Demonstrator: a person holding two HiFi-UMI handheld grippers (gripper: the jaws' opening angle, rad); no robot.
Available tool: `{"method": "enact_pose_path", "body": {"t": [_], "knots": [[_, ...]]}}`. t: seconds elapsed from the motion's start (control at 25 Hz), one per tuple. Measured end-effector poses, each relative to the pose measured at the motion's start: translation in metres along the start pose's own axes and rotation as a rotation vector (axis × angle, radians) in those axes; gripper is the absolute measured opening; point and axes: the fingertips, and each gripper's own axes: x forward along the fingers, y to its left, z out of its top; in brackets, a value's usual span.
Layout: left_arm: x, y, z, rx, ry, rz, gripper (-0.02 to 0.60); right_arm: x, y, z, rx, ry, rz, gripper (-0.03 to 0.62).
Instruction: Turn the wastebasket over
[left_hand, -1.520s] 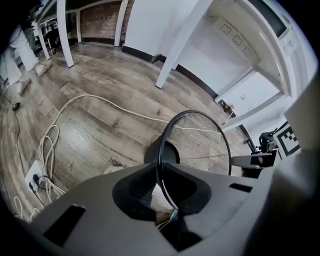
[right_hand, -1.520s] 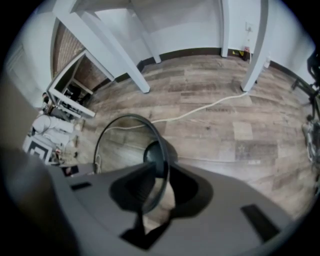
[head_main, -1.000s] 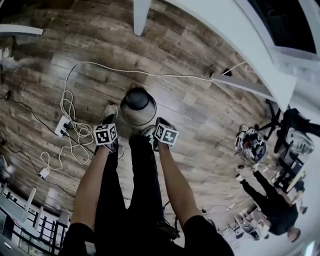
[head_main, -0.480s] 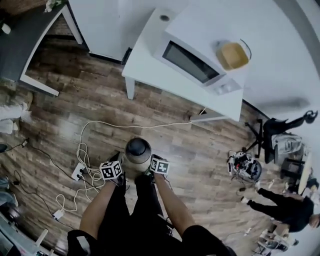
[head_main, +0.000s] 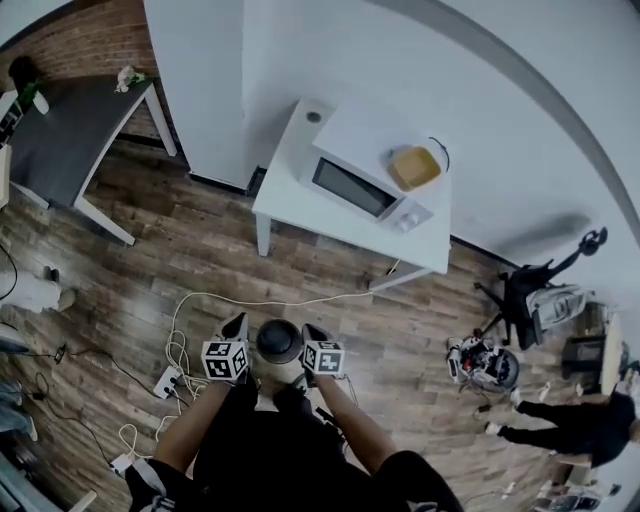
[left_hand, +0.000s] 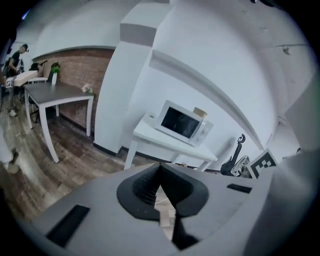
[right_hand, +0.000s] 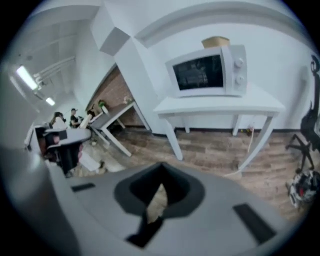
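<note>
Spreading under everything, the wooden floor (head_main: 150, 250) carries a white bench (head_main: 300, 205), with a microwave (head_main: 365, 185) on it and a yellow bowl (head_main: 414, 167) on the microwave. The person's two bare forearms (head_main: 185, 425) reach forward and downward, side by side, a little apart. Between them, seen from above, the dark round wastebasket (head_main: 279, 341) stands on the floor near a white cable (head_main: 250, 300). The left tool (head_main: 237, 327) and the right tool (head_main: 312, 335) flank it. Both are clenched on nothing, and neither holds the wastebasket.
</note>
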Motion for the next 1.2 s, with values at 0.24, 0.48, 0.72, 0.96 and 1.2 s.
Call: {"method": "enact_pose_path", "body": {"t": [0.24, 0.48, 0.72, 0.96, 1.2], "knots": [[-0.049, -0.058, 0.069, 0.157, -0.176, -0.073, 0.034, -0.074, 0.051, 0.079, -0.107, -0.216, 0.097, 0.032], [-0.104, -0.11, 0.123, 0.3, -0.39, -0.077, 0.034, -0.147, 0.081, 0.123, -0.153, -0.434, 0.147, 0.032], [-0.134, -0.138, 0.133, 0.314, -0.473, -0.06, 0.034, -0.199, 0.085, 0.117, -0.129, -0.518, 0.189, 0.032], [-0.131, -0.13, 0.128, 0.28, -0.478, -0.038, 0.034, -0.198, 0.088, 0.096, -0.148, -0.483, 0.192, 0.032], [-0.131, -0.128, 0.117, 0.273, -0.458, -0.034, 0.034, -0.196, 0.09, 0.093, -0.145, -0.481, 0.197, 0.032]]}}
